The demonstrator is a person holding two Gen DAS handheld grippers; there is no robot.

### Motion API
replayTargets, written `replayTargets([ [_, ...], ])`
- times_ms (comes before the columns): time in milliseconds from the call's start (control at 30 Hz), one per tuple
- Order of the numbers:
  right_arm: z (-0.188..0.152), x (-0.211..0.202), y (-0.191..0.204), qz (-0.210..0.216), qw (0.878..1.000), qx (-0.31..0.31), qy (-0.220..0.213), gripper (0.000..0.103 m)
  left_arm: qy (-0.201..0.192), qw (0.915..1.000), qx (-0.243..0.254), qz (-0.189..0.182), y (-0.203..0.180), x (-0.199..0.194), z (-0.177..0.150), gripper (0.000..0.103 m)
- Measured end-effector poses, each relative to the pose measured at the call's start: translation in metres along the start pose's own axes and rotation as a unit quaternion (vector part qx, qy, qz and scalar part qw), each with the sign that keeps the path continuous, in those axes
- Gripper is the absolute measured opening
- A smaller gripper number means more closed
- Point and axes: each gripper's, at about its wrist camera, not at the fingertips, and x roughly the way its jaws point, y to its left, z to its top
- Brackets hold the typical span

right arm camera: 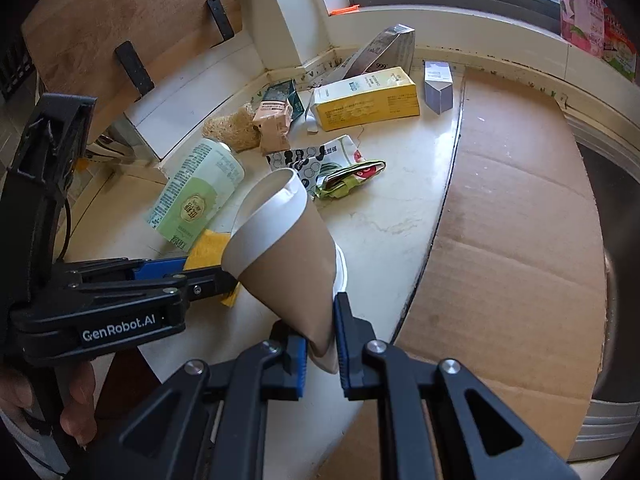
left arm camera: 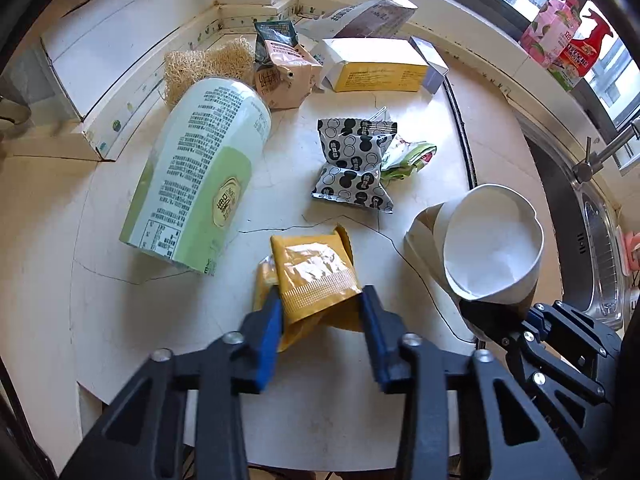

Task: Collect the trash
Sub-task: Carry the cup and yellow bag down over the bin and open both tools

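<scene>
L gripper (left arm camera: 320,312): jaws either side of yellow sachet (left arm camera: 316,276), blue pads touching its crumpled edges, clamped on it; sachet bottom end sits btwn the fingers, rest sticks fwd over the counter (left arm camera: 120,320).
R gripper (right arm camera: 320,344): jaws nearly together, pinched on the squashed base of a brown paper cup (right arm camera: 288,256); cup tilted, white rim pointing up & away, mouth open, inside white.
Cup vs sachet: cup just right of sachet in L wrist view, not touching as far as I can tell.
Green bottle (left arm camera: 200,176): lying on its side, left of sachet, label w/ print facing up.
B/w wrapper (left arm camera: 352,164): crumpled, mid-counter, green-red wrapper (left arm camera: 408,156) tucked against its right side.
Back of counter: beige carton (left arm camera: 284,76) squashed, loofah (left arm camera: 200,68) just left of it, yellow box (left arm camera: 376,66) on its side, small grey-purple box (right arm camera: 438,86) near it.
Cardboard sheet (right arm camera: 512,208): flat, right of counter, partly over the sink (left arm camera: 592,240).
Hand (right arm camera: 76,400): grips L tool's handle, lower left in R wrist view.
</scene>
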Motion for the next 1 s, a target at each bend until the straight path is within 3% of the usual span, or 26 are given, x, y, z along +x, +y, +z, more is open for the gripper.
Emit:
replayTargets([
  [67,0.001,0.0,-0.004,0.013,1.0,0.016,0.005,0.012,-0.006,1.0,0.0,-0.005,0.001,-0.004,-0.002,0.012],
  [133,0.002,-0.002,-0.007,0.025,0.999,0.033,0.009,0.011,-0.009,0.9999,0.0,-0.005,0.002,-0.009,-0.005,0.008],
  [567,-0.01,-0.037,-0.007,0.117,0.987,0.109,0.014,0.011,-0.053,0.9977,0.003,-0.042,0.009,-0.08,-0.056,0.006],
  [767,-0.031,-0.06,0.016,0.142,0.984,0.104,0.019,0.011,-0.065,0.9961,0.008,-0.059,0.011,-0.115,-0.095,0.006],
  [1000,-0.068,-0.088,0.058,0.14,0.988,0.063,0.024,0.011,-0.072,0.9947,0.029,-0.068,0.015,-0.148,-0.146,0.006],
])
